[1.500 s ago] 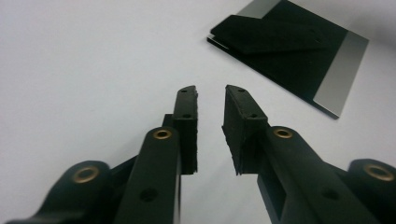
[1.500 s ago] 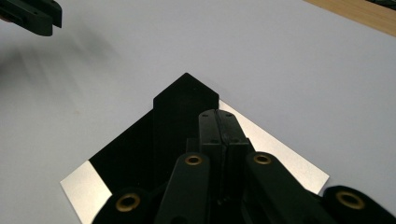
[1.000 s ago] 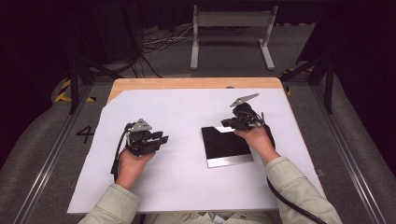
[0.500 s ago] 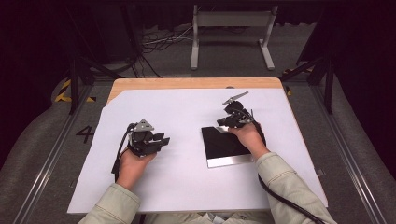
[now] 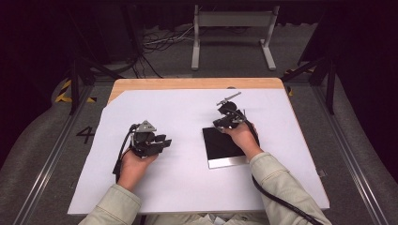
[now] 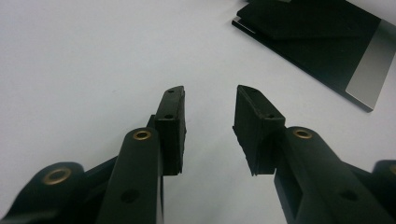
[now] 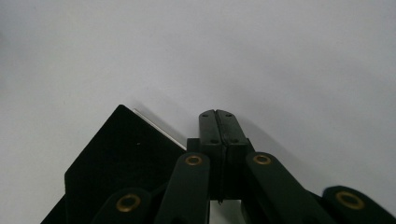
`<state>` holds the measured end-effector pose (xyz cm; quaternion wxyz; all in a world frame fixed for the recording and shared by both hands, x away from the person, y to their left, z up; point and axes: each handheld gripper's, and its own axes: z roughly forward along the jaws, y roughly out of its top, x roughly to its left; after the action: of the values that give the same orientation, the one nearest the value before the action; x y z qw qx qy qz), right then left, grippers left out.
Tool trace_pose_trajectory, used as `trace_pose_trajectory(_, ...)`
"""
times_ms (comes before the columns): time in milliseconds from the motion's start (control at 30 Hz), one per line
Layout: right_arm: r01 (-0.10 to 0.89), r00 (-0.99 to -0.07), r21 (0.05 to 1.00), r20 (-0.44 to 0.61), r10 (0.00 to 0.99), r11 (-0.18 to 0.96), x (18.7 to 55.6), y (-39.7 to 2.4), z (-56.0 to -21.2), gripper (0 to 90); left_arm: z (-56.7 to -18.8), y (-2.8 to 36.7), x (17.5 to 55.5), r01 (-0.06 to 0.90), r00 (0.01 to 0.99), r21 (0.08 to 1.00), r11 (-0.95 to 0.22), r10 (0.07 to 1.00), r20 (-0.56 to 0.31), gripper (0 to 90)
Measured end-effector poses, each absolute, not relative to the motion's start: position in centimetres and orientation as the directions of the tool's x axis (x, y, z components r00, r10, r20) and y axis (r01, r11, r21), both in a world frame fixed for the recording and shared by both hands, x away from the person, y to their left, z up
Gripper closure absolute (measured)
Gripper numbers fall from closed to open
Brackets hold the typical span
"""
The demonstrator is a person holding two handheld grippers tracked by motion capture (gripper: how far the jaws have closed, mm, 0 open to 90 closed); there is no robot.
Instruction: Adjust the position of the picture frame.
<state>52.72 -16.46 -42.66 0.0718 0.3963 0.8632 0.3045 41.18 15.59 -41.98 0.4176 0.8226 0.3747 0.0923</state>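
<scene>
A flat black panel (image 5: 221,143) with a silver strip along its near edge lies on the white sheet (image 5: 187,187), right of centre. My right gripper (image 5: 218,123) is shut at the panel's far edge, tips low over the sheet. The right gripper view has its jaws (image 7: 216,115) pressed together with nothing visible between them, and the black panel (image 7: 121,163) just to their left. My left gripper (image 5: 165,141) rests on the sheet to the left, pointing towards the panel. Its jaws (image 6: 208,93) stand open and empty, well short of the black panel (image 6: 317,37).
The white sheet covers a wooden tabletop (image 5: 187,83) whose far edge shows bare. On the floor beyond the table stand a grey metal frame (image 5: 232,28) and loose cables (image 5: 159,42). Metal rails run along both sides of the table.
My right gripper has moved left and down, towards the far edge of the black panel, still shut. The left gripper has stayed where it was.
</scene>
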Motion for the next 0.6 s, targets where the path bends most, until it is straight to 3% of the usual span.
trace_pose_trajectory(600, 0.656, -0.680, 0.563, 0.151, 0.718, 0.503, 52.40, -15.61, -42.67, 90.0, -42.11, 15.50, 41.25, 0.543, 0.706, 0.748, -0.381, 0.689, -0.162, 63.2)
